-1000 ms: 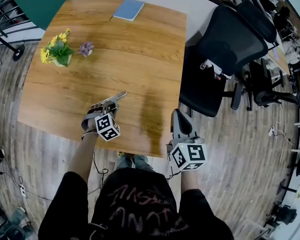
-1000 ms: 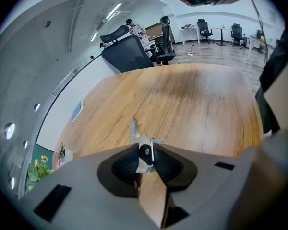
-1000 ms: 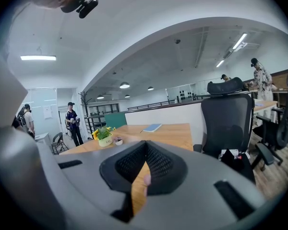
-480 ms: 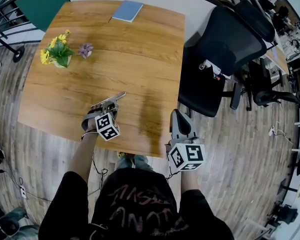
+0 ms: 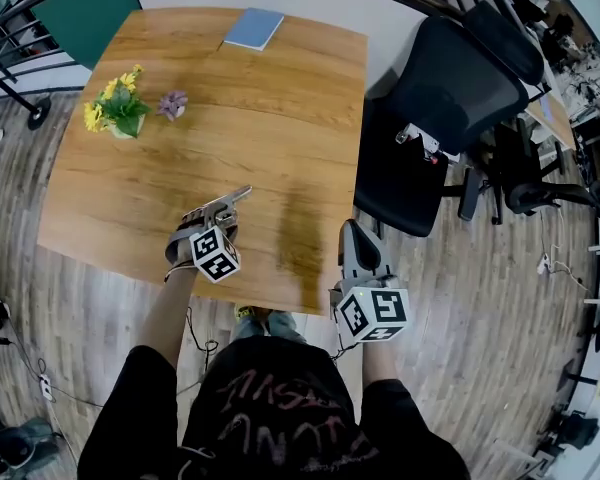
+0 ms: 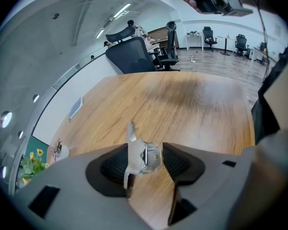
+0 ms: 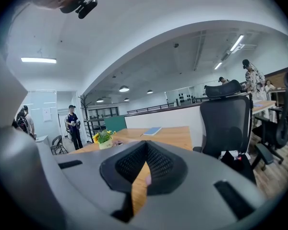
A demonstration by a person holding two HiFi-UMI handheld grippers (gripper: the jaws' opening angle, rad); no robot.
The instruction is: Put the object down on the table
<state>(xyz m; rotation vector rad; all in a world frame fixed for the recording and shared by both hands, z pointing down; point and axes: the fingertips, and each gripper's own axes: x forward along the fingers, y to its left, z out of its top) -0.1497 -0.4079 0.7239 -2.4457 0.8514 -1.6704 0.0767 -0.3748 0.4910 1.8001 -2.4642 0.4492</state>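
A silver metal tool [image 6: 134, 150] with a long thin handle lies between the jaws of my left gripper [image 6: 145, 159], low over the wooden table [image 5: 280, 98] near its front edge. The jaws are opening. The tool leans on the left pad [image 6: 114, 166], and a gap shows between it and the right pad [image 6: 176, 163]. In the head view the tool's handle [image 5: 237, 195] sticks out past the left gripper [image 5: 220, 211]. My right gripper [image 5: 358, 240] hangs off the table's front right corner, pads [image 7: 156, 163] together and empty.
A pot of yellow flowers [image 5: 113, 108] and a small purple plant [image 5: 172, 102] stand at the table's left. A blue book [image 5: 254, 28] lies at the far edge. A black office chair [image 5: 450, 98] stands right of the table.
Both grippers stay where they were. The picture shifts slightly, and the metal tool keeps its place at the left gripper's tip.
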